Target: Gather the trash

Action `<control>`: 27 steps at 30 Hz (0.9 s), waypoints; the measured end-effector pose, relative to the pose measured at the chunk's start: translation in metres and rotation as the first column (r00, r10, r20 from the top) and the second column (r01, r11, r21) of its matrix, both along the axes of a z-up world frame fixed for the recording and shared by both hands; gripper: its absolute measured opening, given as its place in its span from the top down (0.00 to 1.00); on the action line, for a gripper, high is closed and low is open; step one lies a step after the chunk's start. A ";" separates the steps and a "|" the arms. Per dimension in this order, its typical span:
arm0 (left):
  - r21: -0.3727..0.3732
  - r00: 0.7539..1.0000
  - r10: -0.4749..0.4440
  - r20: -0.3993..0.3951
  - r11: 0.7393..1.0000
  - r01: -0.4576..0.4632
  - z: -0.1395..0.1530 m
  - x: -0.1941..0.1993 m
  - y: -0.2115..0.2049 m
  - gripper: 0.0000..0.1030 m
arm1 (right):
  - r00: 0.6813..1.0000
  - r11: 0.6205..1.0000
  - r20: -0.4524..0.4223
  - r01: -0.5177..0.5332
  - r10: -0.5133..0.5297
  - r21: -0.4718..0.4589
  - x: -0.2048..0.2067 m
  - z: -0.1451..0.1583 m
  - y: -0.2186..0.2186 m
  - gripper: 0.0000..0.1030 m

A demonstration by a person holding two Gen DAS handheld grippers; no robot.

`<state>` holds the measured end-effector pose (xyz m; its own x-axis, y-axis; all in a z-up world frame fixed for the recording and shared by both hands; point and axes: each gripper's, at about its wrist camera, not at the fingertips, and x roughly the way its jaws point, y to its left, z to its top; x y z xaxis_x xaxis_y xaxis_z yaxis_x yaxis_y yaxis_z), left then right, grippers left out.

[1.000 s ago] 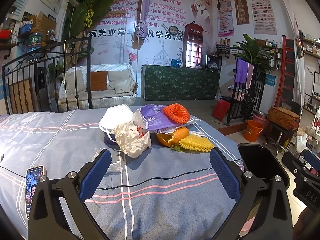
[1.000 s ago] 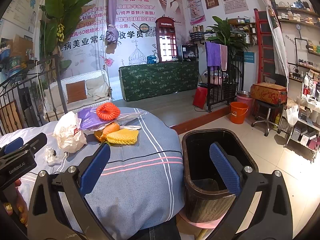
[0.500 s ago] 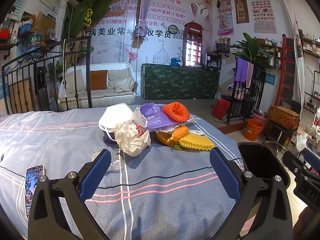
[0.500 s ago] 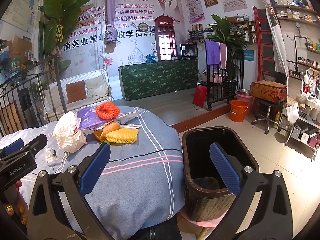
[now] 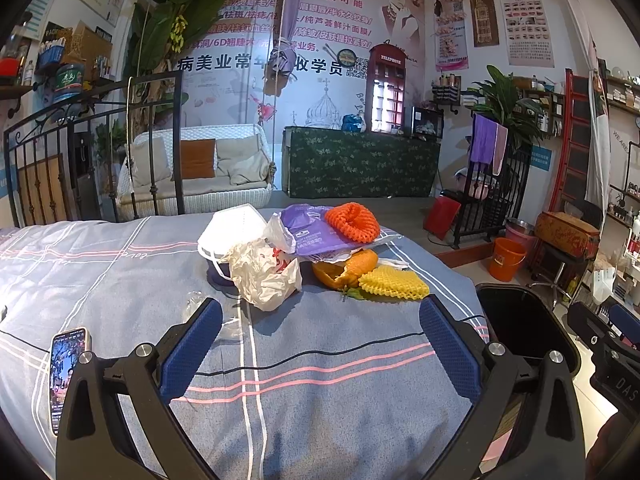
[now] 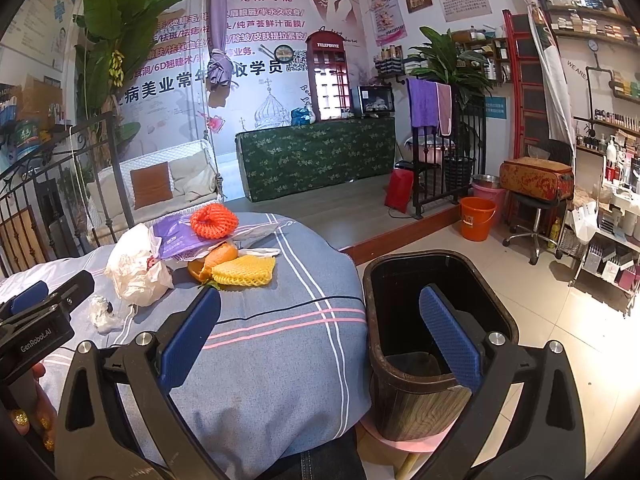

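Two foam fruit nets on the bed: one orange (image 5: 352,222), one yellow (image 5: 394,283). One orange peel (image 5: 344,269). One crumpled white plastic bag (image 5: 262,272). One purple plastic bag (image 5: 310,232). One white face mask (image 5: 232,228). One scrap of clear wrap (image 6: 100,312). One phone (image 5: 66,372). One black trash bin (image 6: 436,344) beside the bed. Two tongs: left (image 5: 320,356) and right (image 6: 320,344), both spread wide, empty.
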<state>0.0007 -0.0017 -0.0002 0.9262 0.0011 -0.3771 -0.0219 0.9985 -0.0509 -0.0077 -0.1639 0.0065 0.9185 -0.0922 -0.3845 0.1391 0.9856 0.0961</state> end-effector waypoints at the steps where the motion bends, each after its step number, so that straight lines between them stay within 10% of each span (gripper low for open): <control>1: 0.000 1.000 0.000 0.000 1.000 0.000 0.000 0.000 0.000 0.05 | 1.000 1.000 0.000 -0.001 0.001 0.000 0.000 0.000 0.000 0.05; 27: -0.001 1.000 0.001 -0.003 1.000 -0.001 0.001 0.000 -0.001 0.05 | 1.000 1.000 -0.013 -0.004 0.004 0.006 0.001 0.000 -0.001 0.05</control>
